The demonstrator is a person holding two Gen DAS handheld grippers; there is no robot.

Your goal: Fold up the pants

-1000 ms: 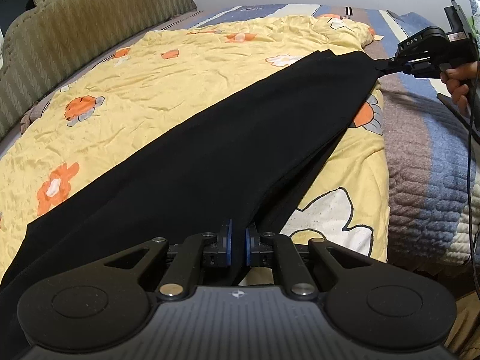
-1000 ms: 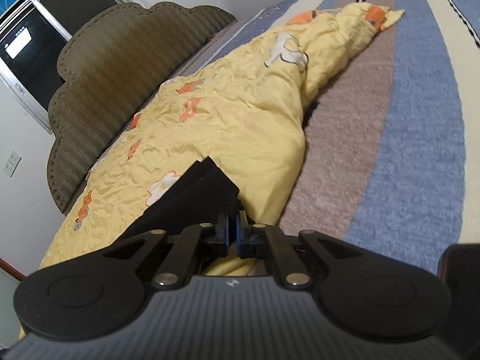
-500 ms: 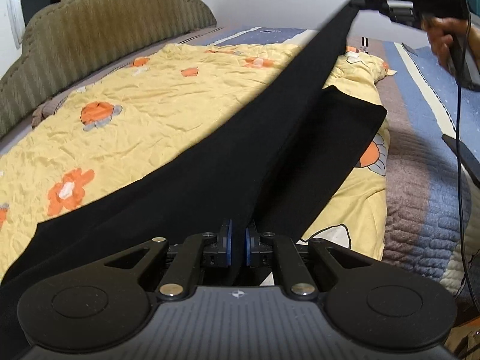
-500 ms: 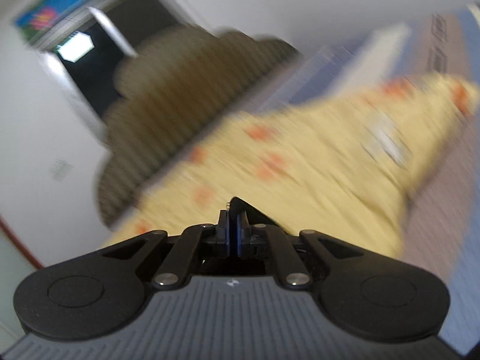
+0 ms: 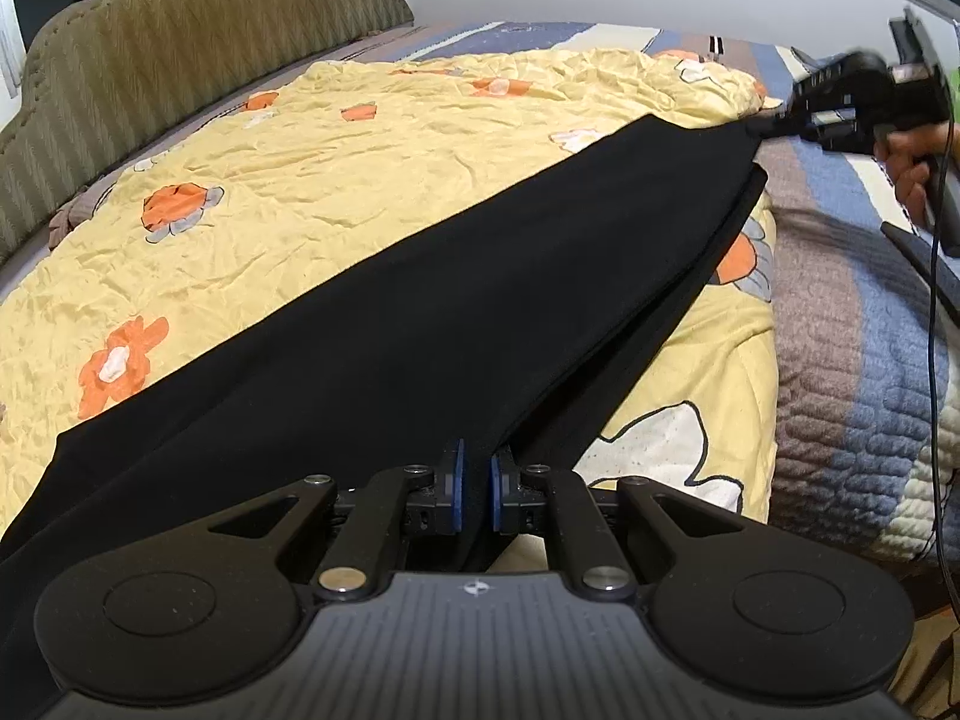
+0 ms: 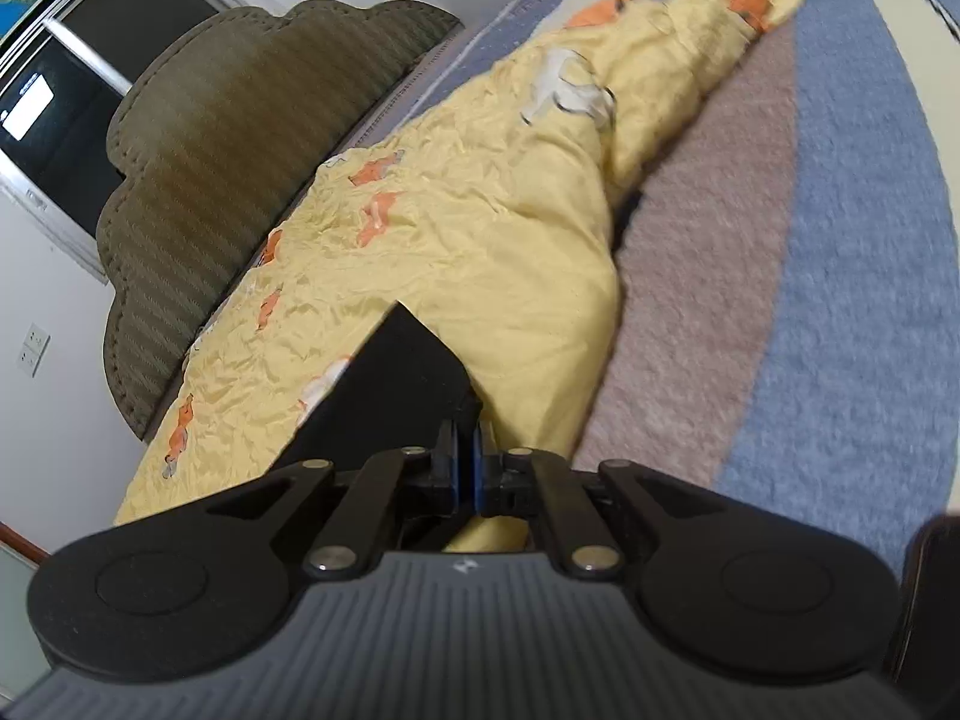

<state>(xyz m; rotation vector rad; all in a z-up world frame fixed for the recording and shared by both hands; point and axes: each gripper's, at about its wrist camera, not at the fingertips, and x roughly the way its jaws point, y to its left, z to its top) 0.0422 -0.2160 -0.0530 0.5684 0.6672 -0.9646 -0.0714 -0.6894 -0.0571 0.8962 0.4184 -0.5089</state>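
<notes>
Matte black left gripper (image 5: 474, 495) with ribbed housing, two round side discs, silver pivot screws and blue-padded fingers (image 5: 457, 489); matching right gripper (image 6: 465, 474), black cable (image 5: 933, 324) trailing below its handle.

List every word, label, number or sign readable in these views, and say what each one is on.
No readable words or numbers.
Left gripper: small white emblem on the housing, no letters.
Right gripper: similar emblem, no letters.
Right gripper body in the left wrist view: any lettering is too blurred to read.

Black pants (image 5: 456, 276) lie stretched lengthwise across the yellow flowered quilt (image 5: 300, 180), one leg folded over the other.
</notes>
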